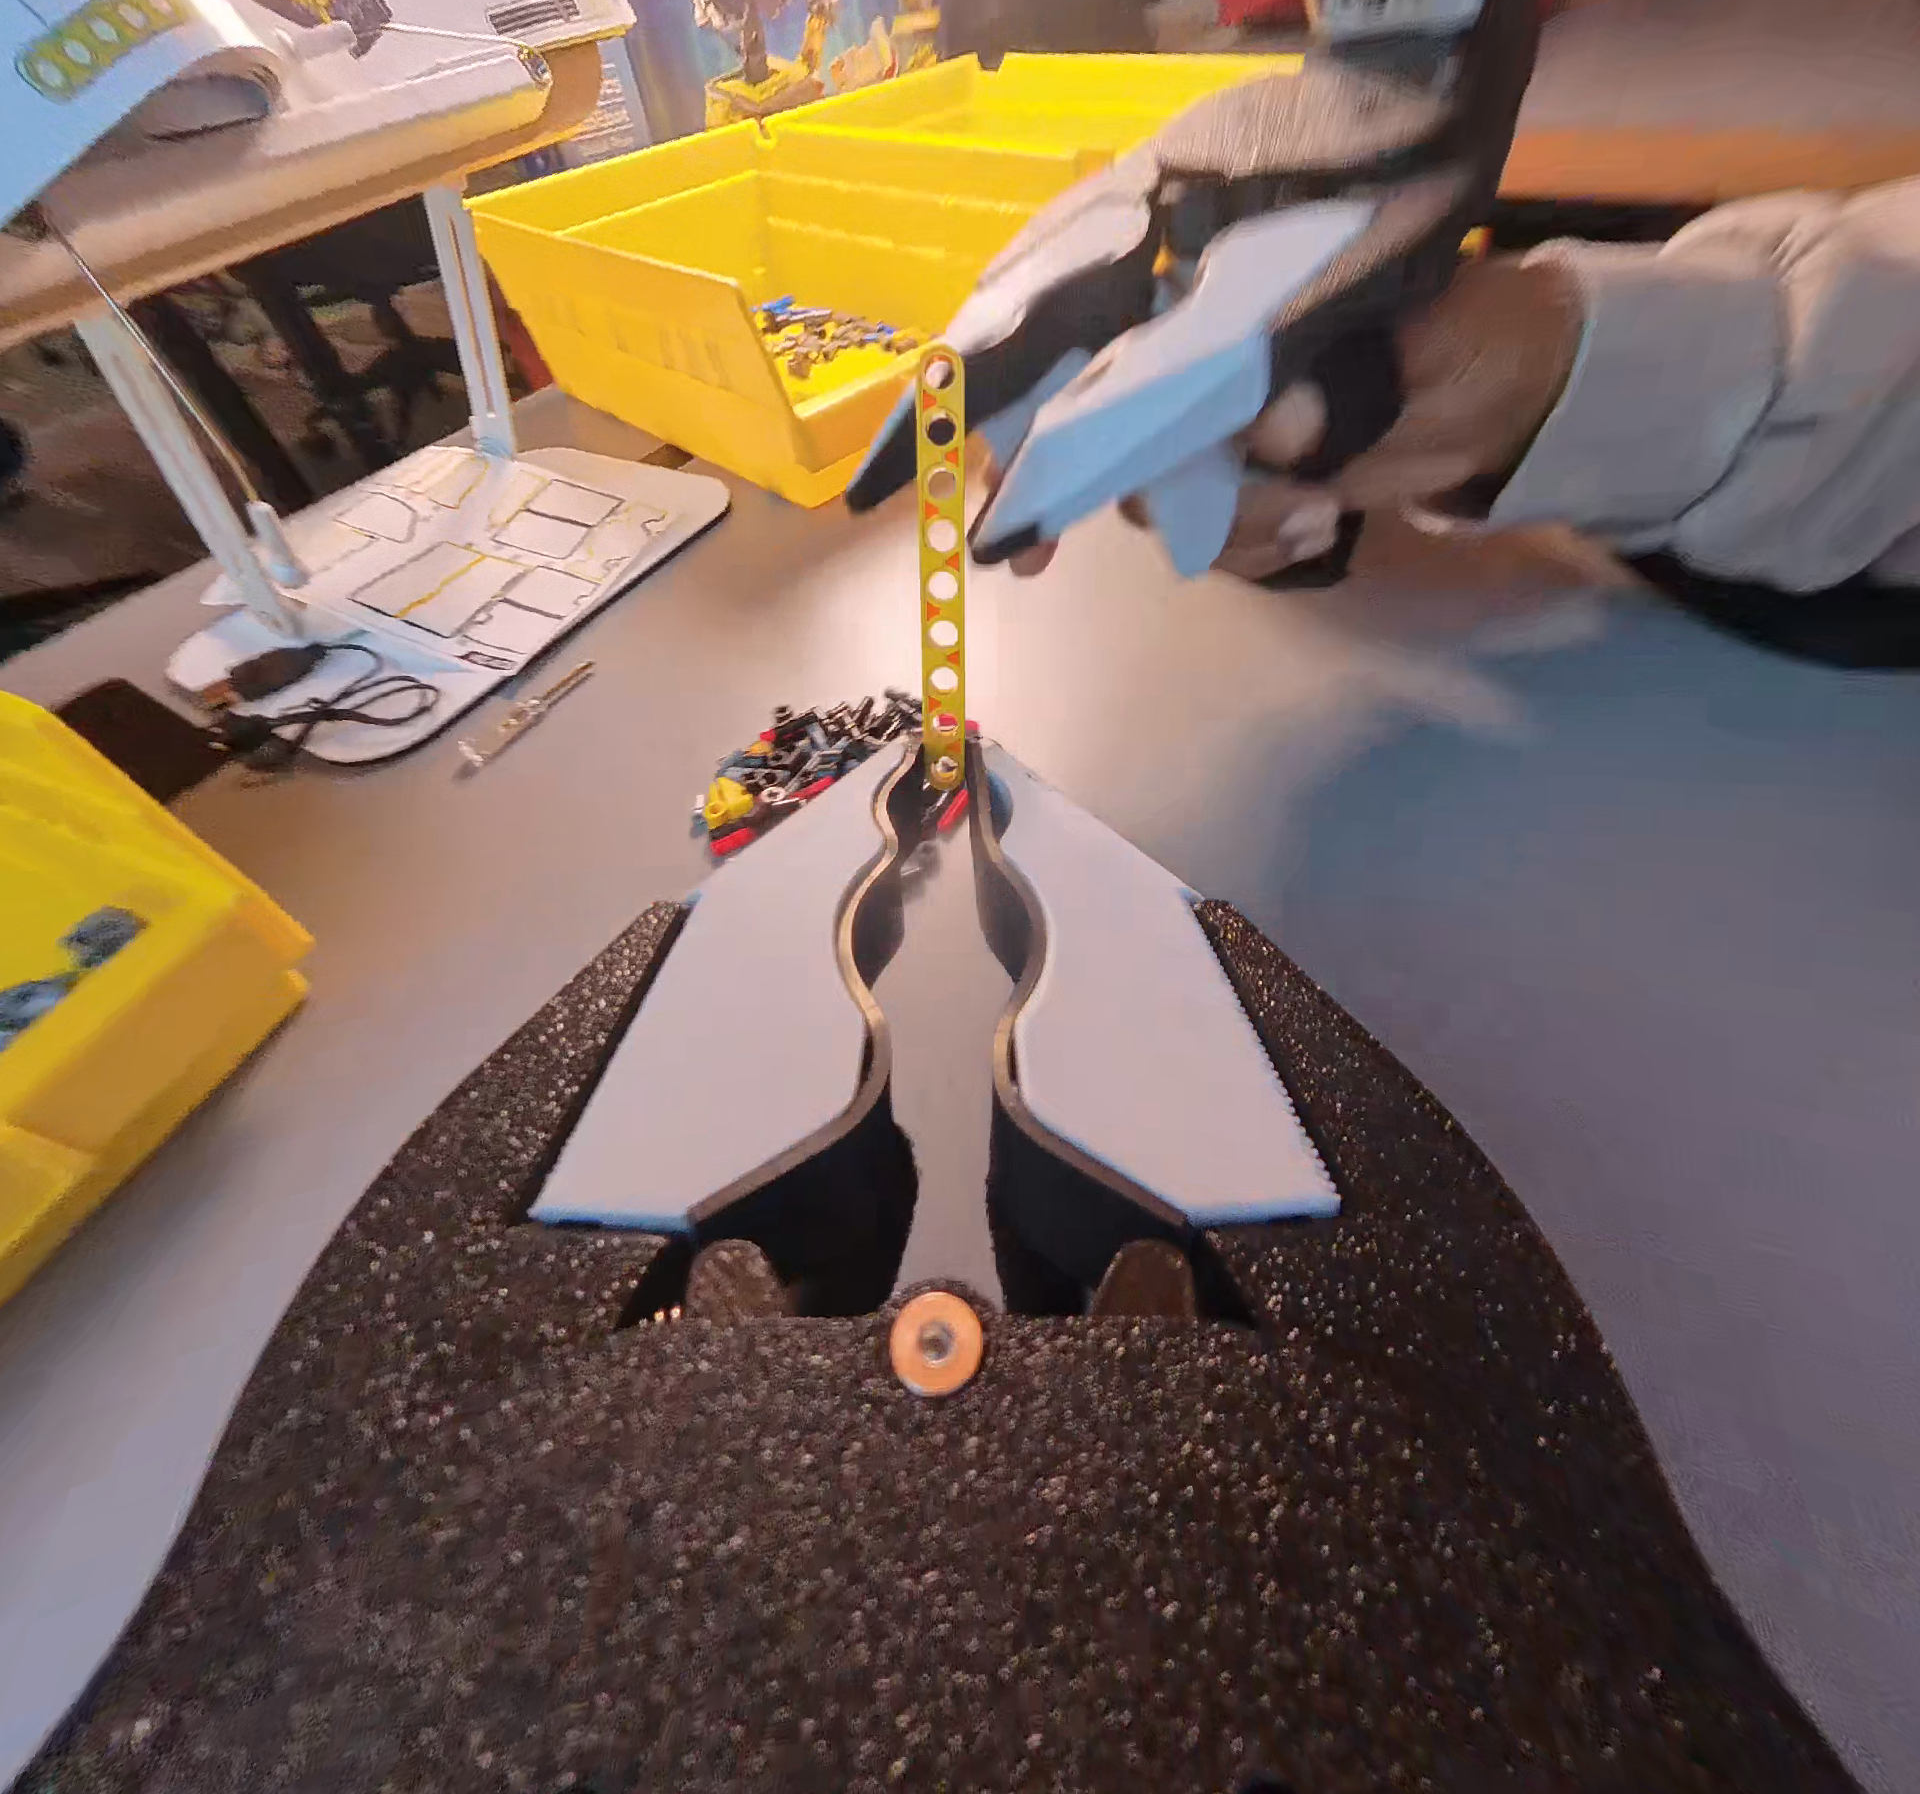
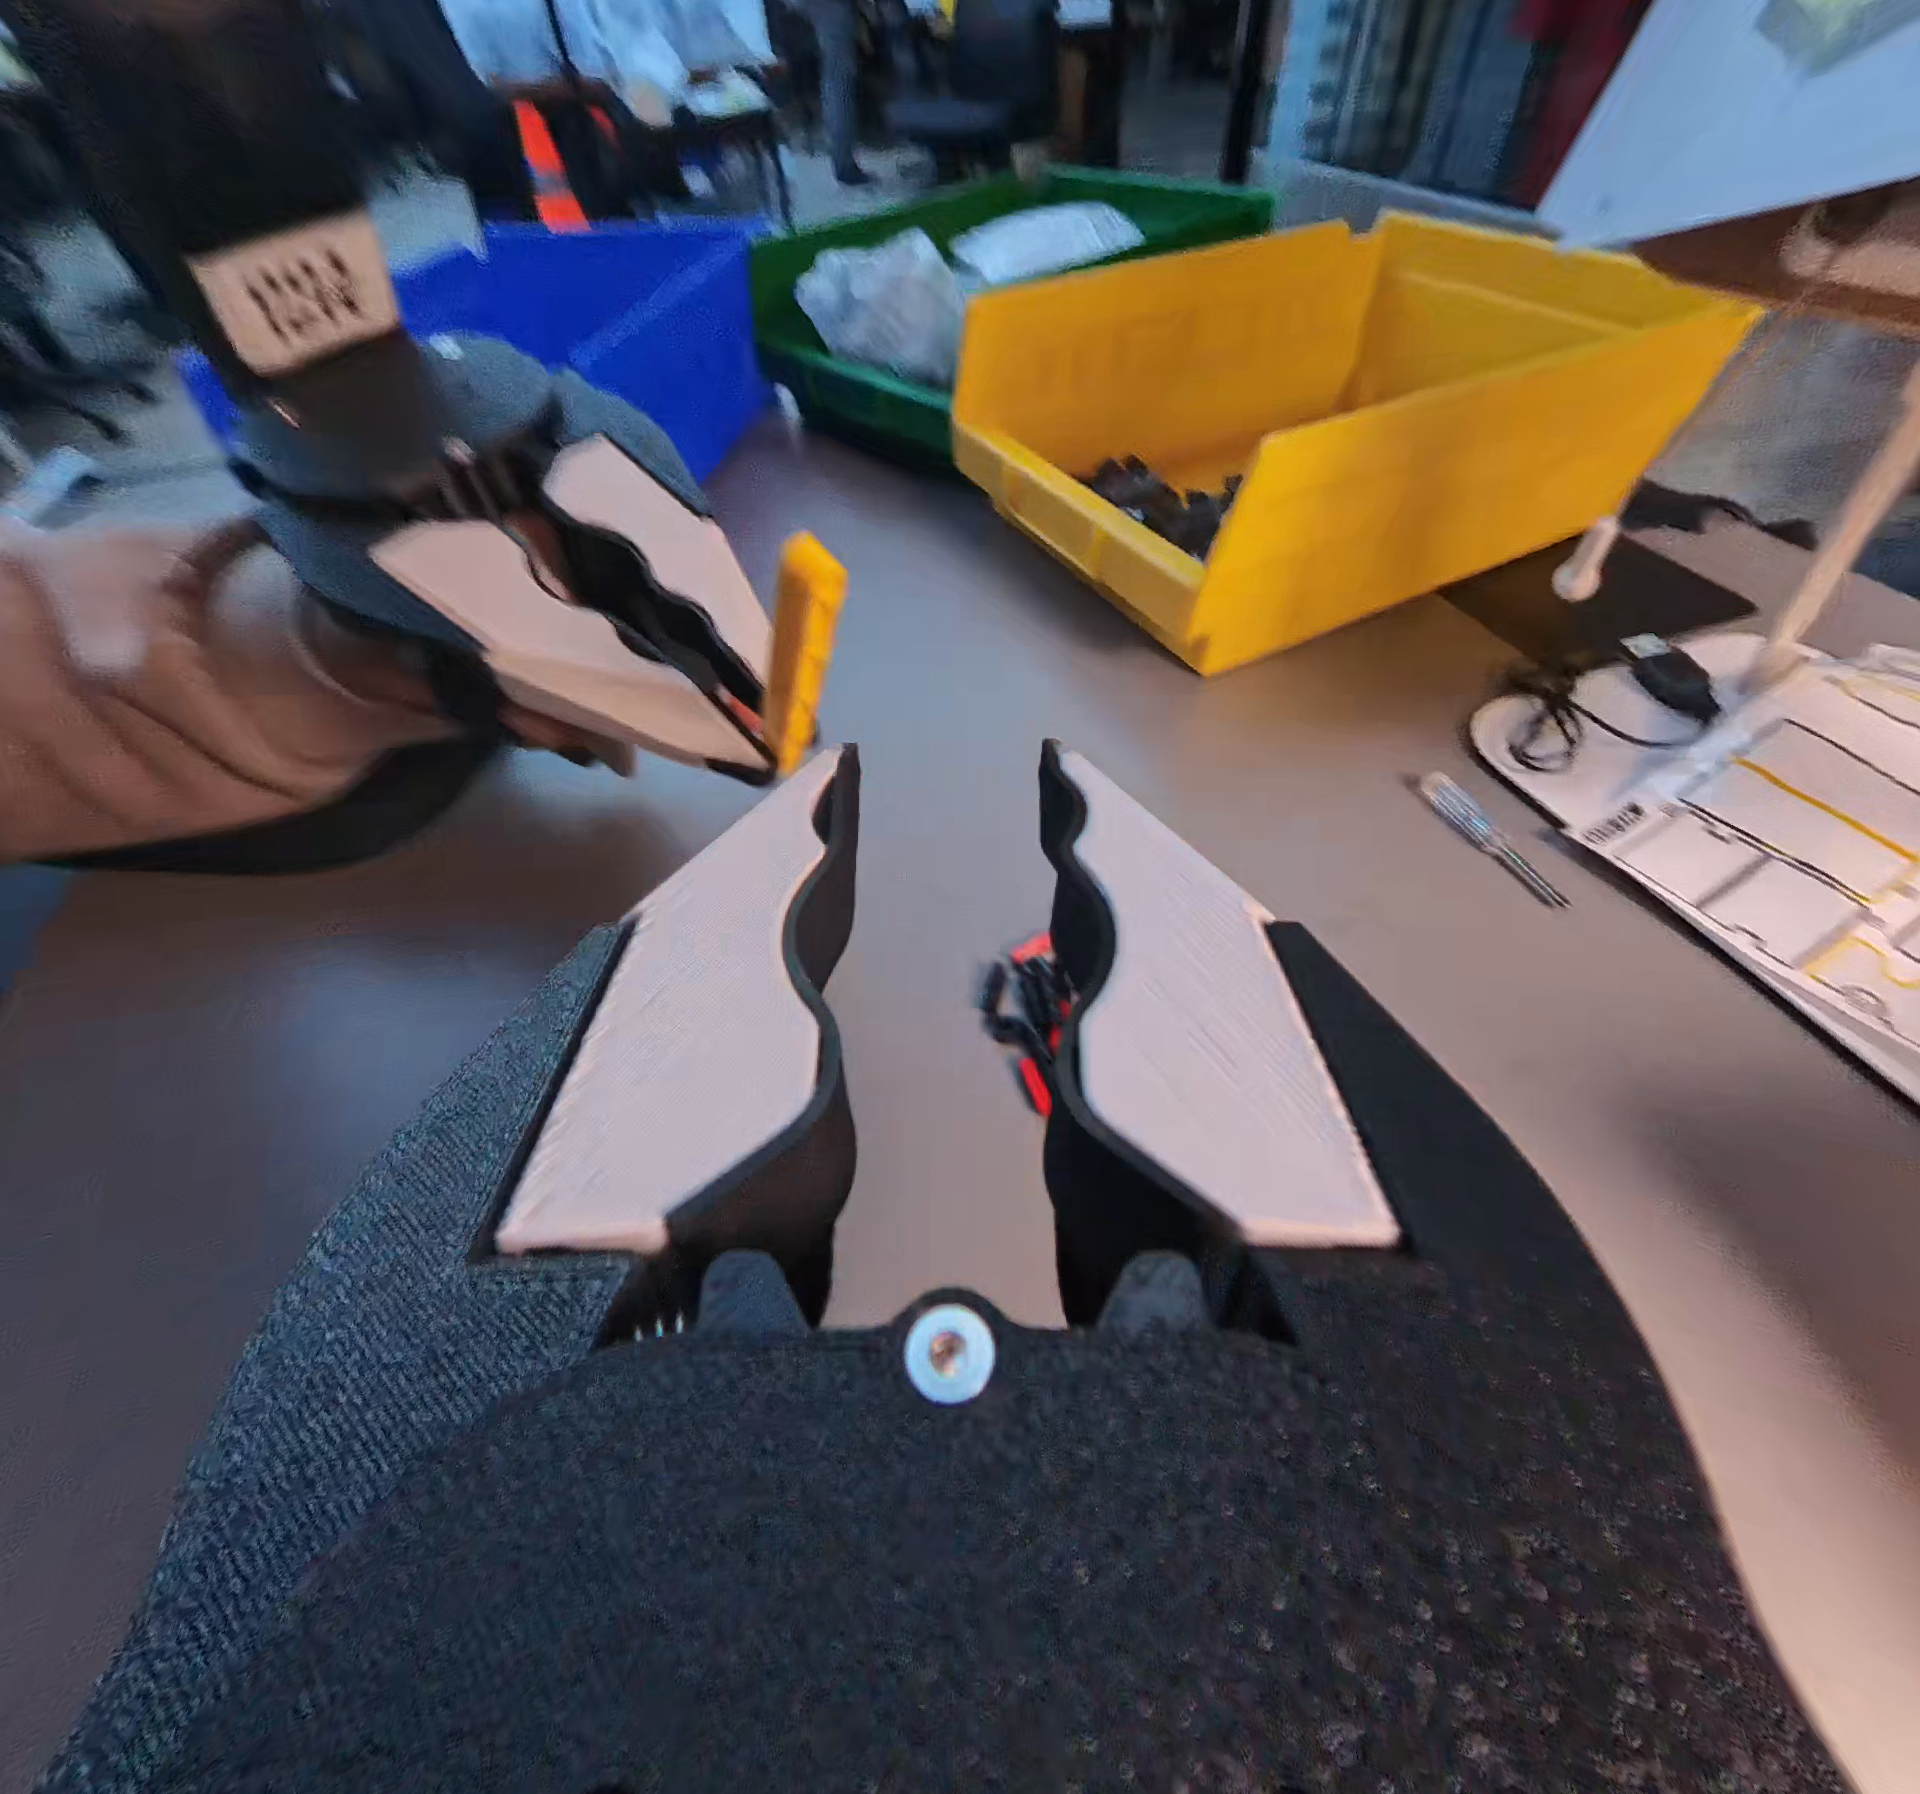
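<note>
Above the counter [image 1: 1455,913], my left hand-held gripper [image 1: 940,768] pinches a yellow strip [image 1: 942,560] upright by its lower end, loose small parts [image 1: 800,768] at its 10 o'clock, while my right hand-held gripper [image 2: 948,768], spread and empty, hovers beside the strip's top.

A grey worktop [image 1: 1351,913] carries a heap of small parts [image 1: 810,768] just ahead of the left hand-held gripper [image 1: 940,757]. Yellow bins [image 1: 665,310] sit beyond it, a stand's white base [image 1: 499,560], cable [image 1: 312,695] and screwdriver [image 1: 530,710] to its left.
</note>
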The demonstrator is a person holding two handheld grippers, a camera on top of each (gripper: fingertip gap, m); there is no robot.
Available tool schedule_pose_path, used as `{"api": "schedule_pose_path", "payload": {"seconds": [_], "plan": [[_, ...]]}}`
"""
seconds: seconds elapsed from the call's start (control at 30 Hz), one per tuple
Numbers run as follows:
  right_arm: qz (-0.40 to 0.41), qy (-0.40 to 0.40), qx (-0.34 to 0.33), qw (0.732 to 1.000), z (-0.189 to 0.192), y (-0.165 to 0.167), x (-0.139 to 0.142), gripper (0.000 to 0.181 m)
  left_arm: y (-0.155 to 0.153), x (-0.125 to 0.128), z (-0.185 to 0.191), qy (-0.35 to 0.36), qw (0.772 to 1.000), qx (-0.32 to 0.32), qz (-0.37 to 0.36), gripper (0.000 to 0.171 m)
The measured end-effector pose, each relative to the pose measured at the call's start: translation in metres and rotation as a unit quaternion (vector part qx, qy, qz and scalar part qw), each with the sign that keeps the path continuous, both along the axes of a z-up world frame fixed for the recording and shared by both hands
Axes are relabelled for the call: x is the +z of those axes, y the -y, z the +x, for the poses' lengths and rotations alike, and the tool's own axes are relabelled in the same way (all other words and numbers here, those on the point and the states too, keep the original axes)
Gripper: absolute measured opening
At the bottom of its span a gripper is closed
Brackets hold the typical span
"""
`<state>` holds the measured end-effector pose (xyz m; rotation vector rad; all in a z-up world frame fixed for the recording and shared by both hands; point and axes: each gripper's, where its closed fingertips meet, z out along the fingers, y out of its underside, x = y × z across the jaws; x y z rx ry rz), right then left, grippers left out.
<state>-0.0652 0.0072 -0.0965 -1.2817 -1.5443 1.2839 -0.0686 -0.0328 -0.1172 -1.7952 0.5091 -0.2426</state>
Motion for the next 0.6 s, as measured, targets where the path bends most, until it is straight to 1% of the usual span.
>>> {"api": "schedule_pose_path", "payload": {"seconds": [0.03,0.1,0.17,0.27,0.3,0.37,0.5,0.53,0.6], "plan": [[-0.032,-0.02,0.022,0.999,0.004,0.008,0.012,0.034,-0.001,-0.003,-0.001,-0.034,0.999,0.008,0.005,0.006],[-0.064,-0.033,0.058,0.996,0.01,0.02,0.022,0.034,-0.002,-0.007,-0.002,-0.092,0.995,0.022,0.016,0.006],[-0.069,-0.034,0.073,0.994,0.013,0.025,0.022,0.031,-0.003,-0.012,-0.002,-0.139,0.99,0.026,0.02,0.006],[-0.056,-0.02,0.068,0.996,0.014,0.024,0.014,0.016,-0.003,-0.018,-0.002,-0.185,0.982,0.03,0.023,0.006],[-0.047,-0.009,0.062,0.997,0.014,0.022,0.01,0.01,-0.003,-0.019,-0.003,-0.192,0.981,0.031,0.024,0.006],[-0.03,0.008,0.06,0.998,0.015,0.021,0.005,0.01,-0.003,-0.019,-0.004,-0.197,0.98,0.033,0.024,0.006],[-0.024,0.023,0.057,0.998,0.018,0.019,0.001,0.01,-0.003,-0.015,-0.005,-0.201,0.978,0.036,0.034,0.006],[-0.022,0.027,0.06,0.998,0.019,0.019,-0.001,0.001,-0.003,-0.015,-0.005,-0.204,0.978,0.034,0.034,0.006],[-0.019,0.025,0.067,0.997,0.021,0.022,0.001,0.0,-0.002,-0.015,-0.003,-0.206,0.977,0.031,0.04,0.006]]}}
